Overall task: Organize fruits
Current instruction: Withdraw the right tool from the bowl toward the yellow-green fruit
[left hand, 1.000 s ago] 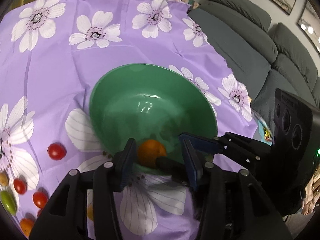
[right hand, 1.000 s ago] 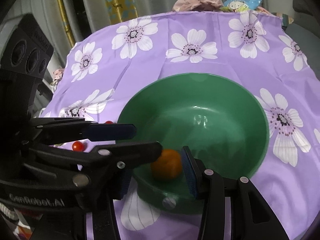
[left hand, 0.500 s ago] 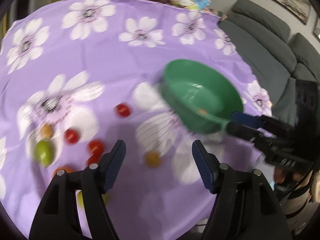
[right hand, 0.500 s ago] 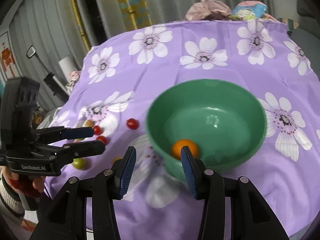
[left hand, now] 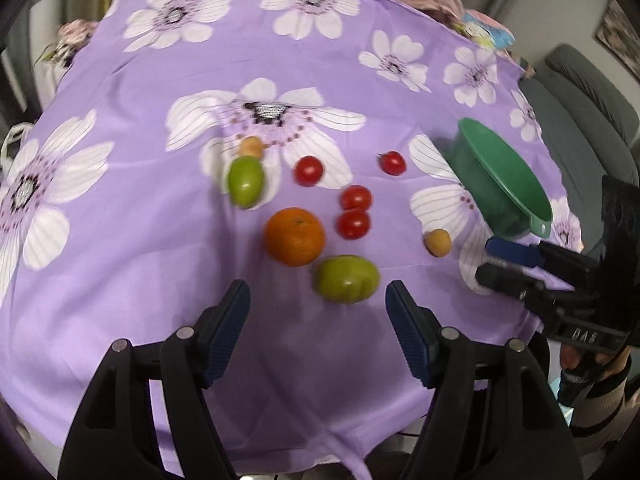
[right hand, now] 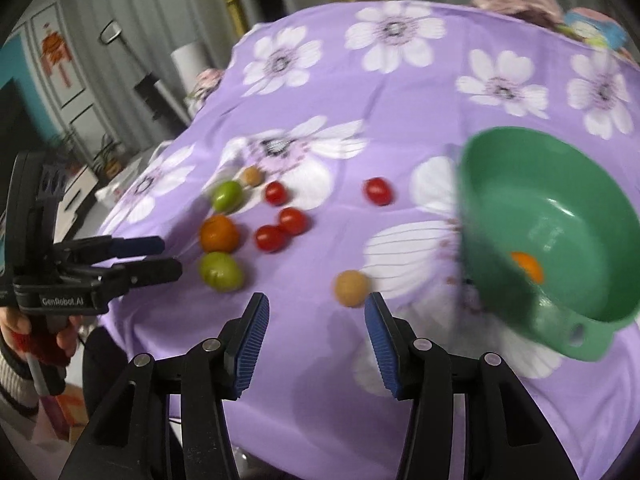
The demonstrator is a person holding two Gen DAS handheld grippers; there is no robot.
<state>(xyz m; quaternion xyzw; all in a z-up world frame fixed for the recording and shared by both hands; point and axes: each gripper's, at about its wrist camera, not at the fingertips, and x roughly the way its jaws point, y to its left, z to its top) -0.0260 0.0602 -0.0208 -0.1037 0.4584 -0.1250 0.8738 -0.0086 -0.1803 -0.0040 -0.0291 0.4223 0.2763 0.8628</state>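
A green bowl (right hand: 560,232) stands on the purple flowered cloth at the right, with a small orange fruit (right hand: 527,266) inside; it also shows in the left wrist view (left hand: 500,184). Loose on the cloth lie an orange (left hand: 294,236), two green tomatoes (left hand: 346,278) (left hand: 245,181), several red cherry tomatoes (left hand: 353,224) and two small tan fruits (left hand: 437,242) (left hand: 252,146). My left gripper (left hand: 318,312) is open and empty, just short of the nearer green tomato. My right gripper (right hand: 316,322) is open and empty, near the tan fruit (right hand: 351,288).
The table's front edge (left hand: 320,440) drops away just under both grippers. A grey sofa (left hand: 588,112) stands right of the table. Bags and wrappers (left hand: 480,28) lie at the far edge. Cabinets and a wall (right hand: 60,80) are to the left.
Both grippers have pulled back from the bowl and swung left toward the loose fruit. The small orange fruit stays in the bowl. The left gripper's jaws have opened wider.
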